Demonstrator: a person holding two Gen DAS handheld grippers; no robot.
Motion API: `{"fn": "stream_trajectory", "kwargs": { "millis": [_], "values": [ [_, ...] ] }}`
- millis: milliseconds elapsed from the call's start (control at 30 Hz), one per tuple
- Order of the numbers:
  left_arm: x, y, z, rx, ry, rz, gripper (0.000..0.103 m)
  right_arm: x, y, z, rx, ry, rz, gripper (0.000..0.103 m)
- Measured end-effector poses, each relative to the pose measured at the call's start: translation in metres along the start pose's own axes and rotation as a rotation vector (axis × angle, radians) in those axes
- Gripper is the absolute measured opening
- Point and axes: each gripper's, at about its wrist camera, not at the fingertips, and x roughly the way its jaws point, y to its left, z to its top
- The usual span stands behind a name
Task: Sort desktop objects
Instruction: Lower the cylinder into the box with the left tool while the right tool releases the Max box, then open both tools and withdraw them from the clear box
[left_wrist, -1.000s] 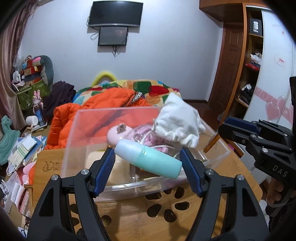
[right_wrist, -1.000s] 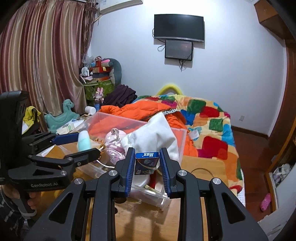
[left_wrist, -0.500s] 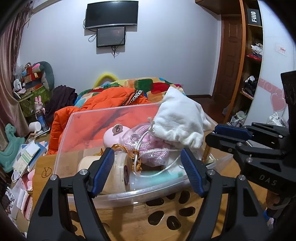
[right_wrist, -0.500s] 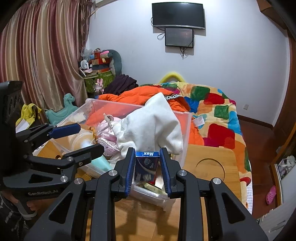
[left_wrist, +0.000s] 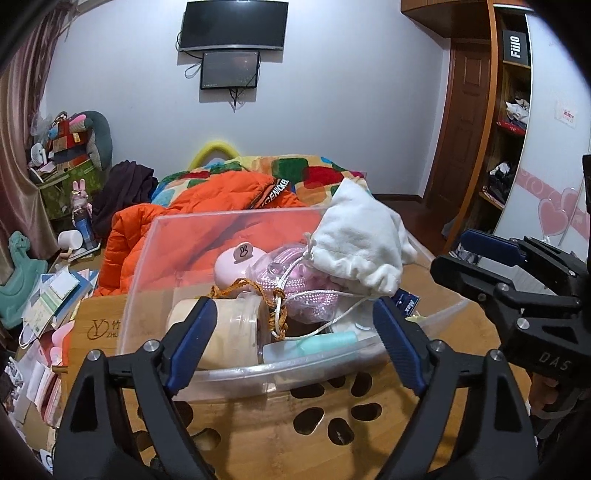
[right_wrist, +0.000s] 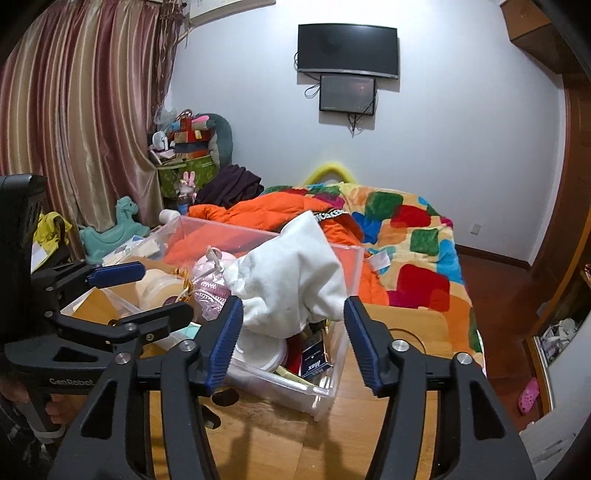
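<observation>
Both my claws are hovering at the near edge of the clear bin (left_wrist: 236, 373) on the wooden table (right_wrist: 413, 328), and both are letting go: jaws opening, nothing between the pads.

The left claw (left_wrist: 291, 343) has the mint tube (left_wrist: 317, 341) right ahead and a bit below, lying flat against the bin's near wall, long axis running side to side across my jaws. Can't tell which end is the cap.

The right claw (right_wrist: 293, 334) looks down on the blue Max box (right_wrist: 314, 356), standing tilted in the bin's near right corner, long axis leaning up and away from me, just below the white cloth bag (right_wrist: 291, 277).

So each thing is closest to its own claw, and both sit in the bin.
</observation>
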Motion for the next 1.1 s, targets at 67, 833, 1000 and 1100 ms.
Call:
{"fn": "stream_trajectory", "kwargs": {
  "millis": [67,833,1000,1100],
  "values": [
    [-0.007,0.0,0.0,0.0,-0.011,0.009,0.091,-0.006,0.0,-0.001,0.007,-0.011,-0.008,0.059],
    [-0.086,0.006,-0.037,-0.099,-0.058,0.055,0.097,-0.064,0.031,-0.042,0.044,-0.051,-0.052,0.086],
    [-0.09,-0.004,-0.046,-0.072,-0.056,0.07,0.097,-0.067,0.034,-0.053,0.033,-0.04,-0.075,0.086],
    [-0.091,-0.008,-0.048,-0.073,-0.055,0.07,0.097,-0.069,0.033,-0.056,0.039,-0.04,-0.069,0.086]
  ]
}}
